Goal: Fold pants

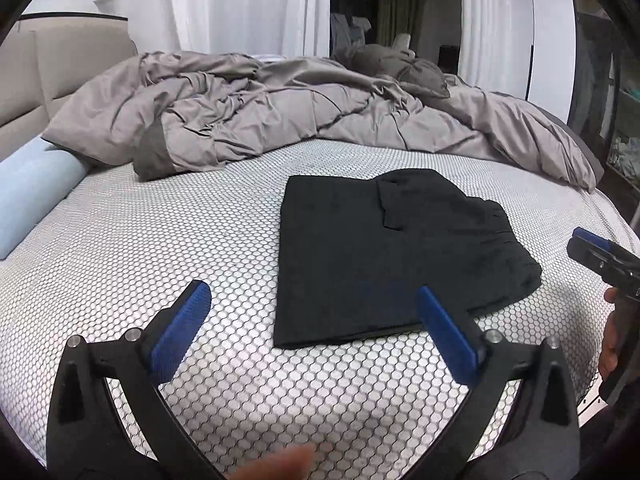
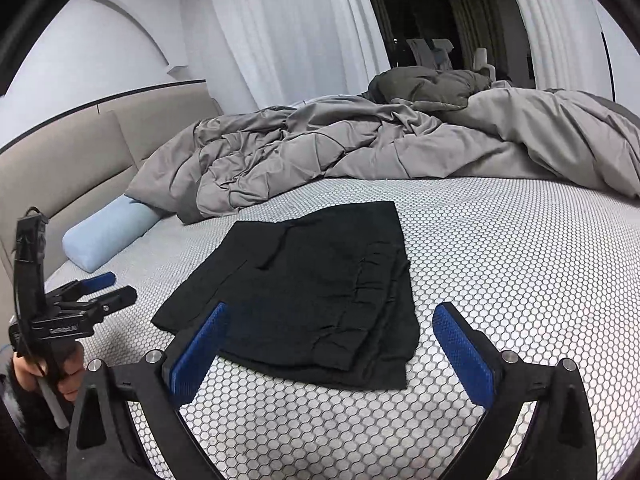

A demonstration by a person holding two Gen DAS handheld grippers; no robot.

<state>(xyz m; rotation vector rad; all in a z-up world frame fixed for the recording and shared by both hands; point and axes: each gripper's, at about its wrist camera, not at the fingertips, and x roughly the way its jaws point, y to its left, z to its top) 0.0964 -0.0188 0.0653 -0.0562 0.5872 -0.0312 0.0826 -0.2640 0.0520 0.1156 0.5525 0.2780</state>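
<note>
Lying flat in the centre of both views, the black pants [image 1: 400, 256] are seen folded into a compact rectangle on the honeycomb-patterned mattress [image 1: 160, 240], touched by neither gripper. The left gripper [image 1: 312, 300] is held with its blue pads spread wide and nothing between them, and the right gripper [image 2: 330, 320] is spread wide and empty as well. A crumpled grey duvet [image 2: 360, 148] is seen behind the pants, and a light blue bolster [image 2: 104, 236] at the left of the right wrist view.
</note>
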